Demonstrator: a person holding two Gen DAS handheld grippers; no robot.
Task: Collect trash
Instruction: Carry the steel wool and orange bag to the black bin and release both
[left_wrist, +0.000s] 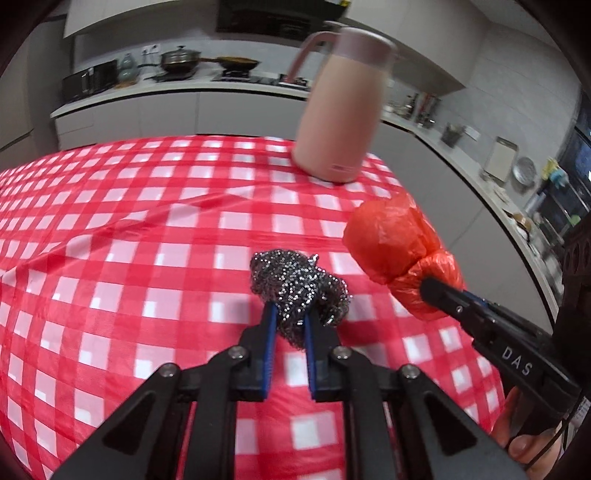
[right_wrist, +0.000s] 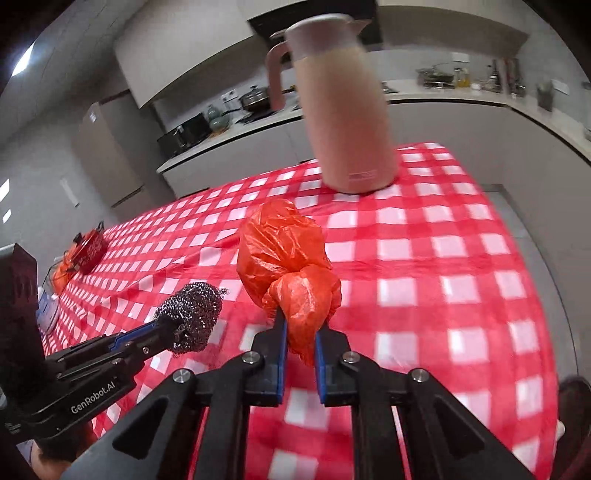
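Left wrist view: my left tongs (left_wrist: 290, 317) clamp steel scourer (left_wrist: 297, 284) above surface (left_wrist: 129, 236); right tongs (right_wrist: 300, 325) pinch knotted orange bag (right_wrist: 284, 254). Carry step, I judge; next needs bin, none visible

Only the pink jug (left_wrist: 341, 107) stands ahead on the checked tablecloth (left_wrist: 129, 229).

Ahead of me a pink jug (left_wrist: 341, 107) stands upright on the checked cloth (left_wrist: 147, 229); pots (left_wrist: 181, 61) sit on the counter (left_wrist: 177, 86) behind.
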